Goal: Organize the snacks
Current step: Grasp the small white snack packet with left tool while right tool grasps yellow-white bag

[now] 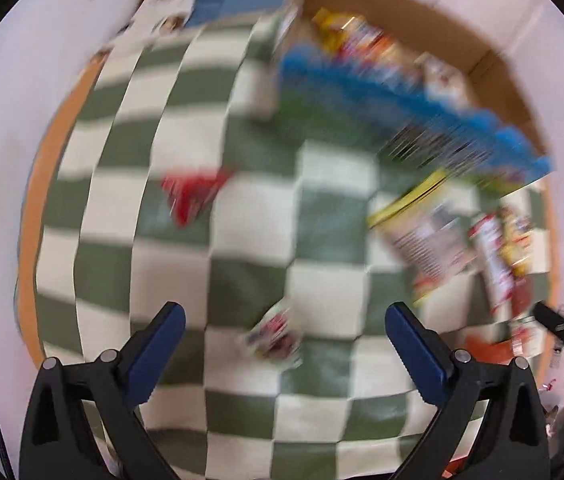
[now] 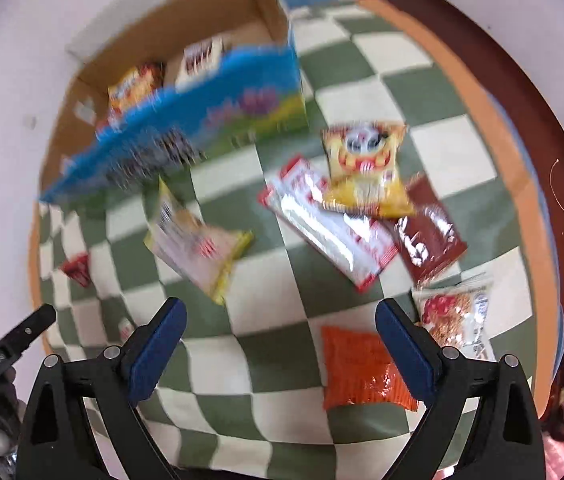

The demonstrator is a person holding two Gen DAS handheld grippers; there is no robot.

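Both views are motion-blurred. The left gripper (image 1: 285, 320) and right gripper (image 2: 278, 314) each point down over the green-and-white checked cloth (image 2: 433, 136), jaws wide apart and holding nothing. The open cardboard box (image 2: 218, 12), already holding some snacks, sits at eleven o'clock in the right view; loose snack packets (image 2: 361, 168) lie scattered at one to four o'clock.
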